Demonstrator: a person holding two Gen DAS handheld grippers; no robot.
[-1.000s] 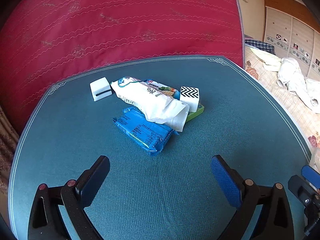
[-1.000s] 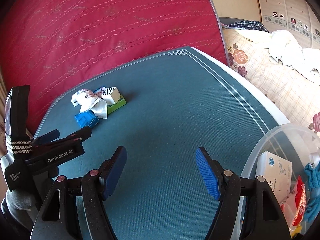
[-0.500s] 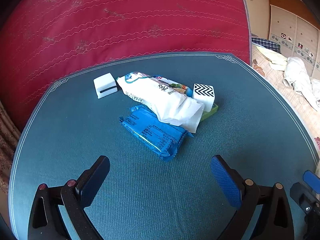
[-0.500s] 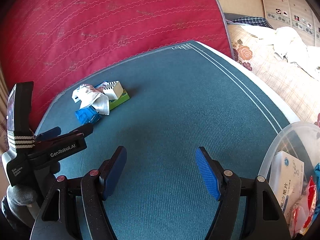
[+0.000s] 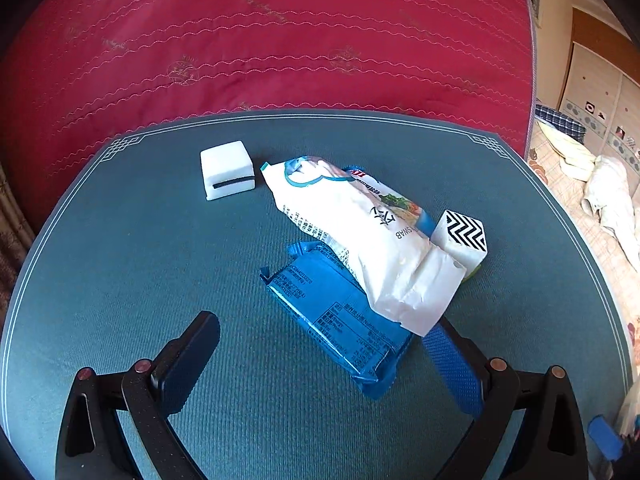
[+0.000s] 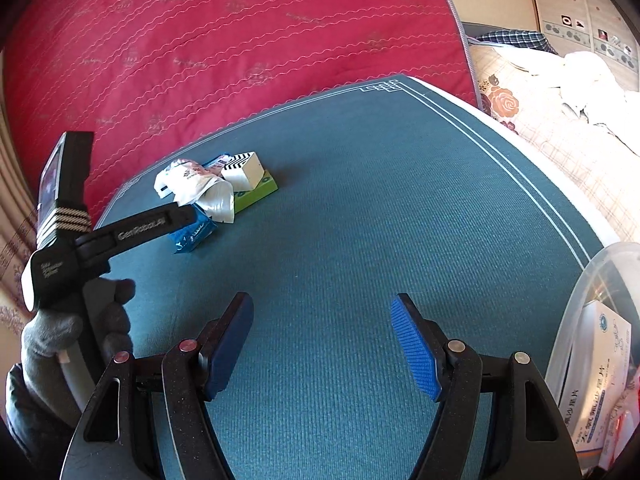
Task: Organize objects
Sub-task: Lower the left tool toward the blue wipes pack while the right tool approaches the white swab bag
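Observation:
A small pile lies on the teal mat [image 5: 120, 280]: a blue snack packet [image 5: 340, 320], a white bag [image 5: 360, 240] lying over it, a white box with a zigzag top [image 5: 462, 236] on a green box [image 6: 256, 192], and a white cube with a black slot [image 5: 227, 176] apart to the left. My left gripper [image 5: 320, 356] is open, its tips at the near end of the blue packet. My right gripper [image 6: 322, 336] is open and empty over bare mat, far from the pile [image 6: 212, 196].
A clear plastic bin [image 6: 592, 292] with boxes and packets stands at the mat's right front corner. A red quilted mattress [image 5: 280, 40] rises behind the mat. A bed with clothes [image 6: 560, 92] lies to the right.
My left gripper has moved forward to the pile, so its tips now reach the blue packet. My right gripper has shifted slightly and stays open.

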